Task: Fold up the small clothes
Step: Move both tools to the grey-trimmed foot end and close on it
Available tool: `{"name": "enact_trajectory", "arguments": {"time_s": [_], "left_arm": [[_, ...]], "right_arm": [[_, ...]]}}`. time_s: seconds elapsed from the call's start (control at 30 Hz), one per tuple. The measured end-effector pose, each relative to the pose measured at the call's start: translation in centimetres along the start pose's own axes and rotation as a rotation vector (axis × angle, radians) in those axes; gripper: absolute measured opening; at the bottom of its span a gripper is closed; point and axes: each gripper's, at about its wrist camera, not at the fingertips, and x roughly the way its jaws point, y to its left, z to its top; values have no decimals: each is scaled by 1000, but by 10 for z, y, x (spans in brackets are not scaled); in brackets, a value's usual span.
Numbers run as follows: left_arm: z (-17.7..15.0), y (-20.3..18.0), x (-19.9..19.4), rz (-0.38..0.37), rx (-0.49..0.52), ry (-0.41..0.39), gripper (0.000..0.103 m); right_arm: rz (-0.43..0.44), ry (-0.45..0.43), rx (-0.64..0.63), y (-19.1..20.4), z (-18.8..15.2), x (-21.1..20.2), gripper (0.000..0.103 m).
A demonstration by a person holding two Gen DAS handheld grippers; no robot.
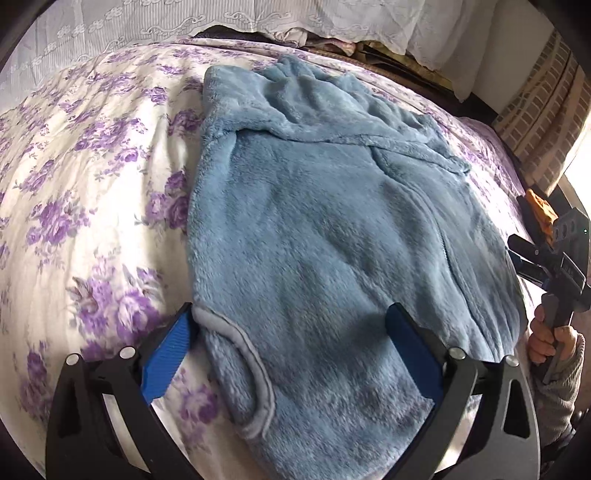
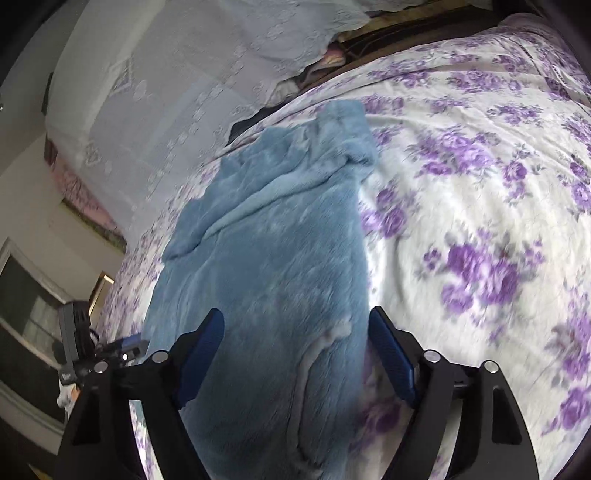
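Note:
A fluffy blue fleece garment [image 1: 321, 221] lies flat on the bed, its far part rumpled; it also shows in the right wrist view [image 2: 273, 258]. My left gripper [image 1: 291, 328] is open just above its near left corner, which has a grey bound edge [image 1: 255, 354]. My right gripper [image 2: 297, 332] is open over the garment's near right edge, where a grey seam [image 2: 314, 354] runs. The right gripper also shows at the right edge of the left wrist view [image 1: 554, 258], held by a hand. The left gripper shows small at the left of the right wrist view [image 2: 122, 350].
The bed has a white sheet with purple flowers [image 1: 92, 184] [image 2: 480, 221]. A lace cover [image 1: 147, 26] hangs behind the bed, with stacked items [image 1: 332, 44] beneath it. A brick-pattern curtain [image 1: 546, 110] is at the right. A window [image 2: 26, 295] is at the left.

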Motion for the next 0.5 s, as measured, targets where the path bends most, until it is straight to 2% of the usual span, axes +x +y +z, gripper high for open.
{"name": "enact_trajectory", "arguments": {"time_s": [0.1,0.17,0.27,0.33,0.4,0.5], "left_arm": [[-4,-1,-3,-1,2,-6,93],[-5,0,-6,0,-7,-14,84],[-3,7,-7,-13,-34,-18,77],[-3,10,-5,-19,-46,-12,76],[-3,9,-6,-19,-42,-14,74],[-5,6,-7,-18,-26,-9,70]], "right_arm": [[20,10,-10,1,-9,-5,74],[32,14,-16,2,-12,-8,73],[35,20,-28,5,-14,-8,71],[28,28,-33,6,-15,-6,61],[39,36,-29,4,-15,-6,46],[56,60,-29,5,-18,-3,40]]}}
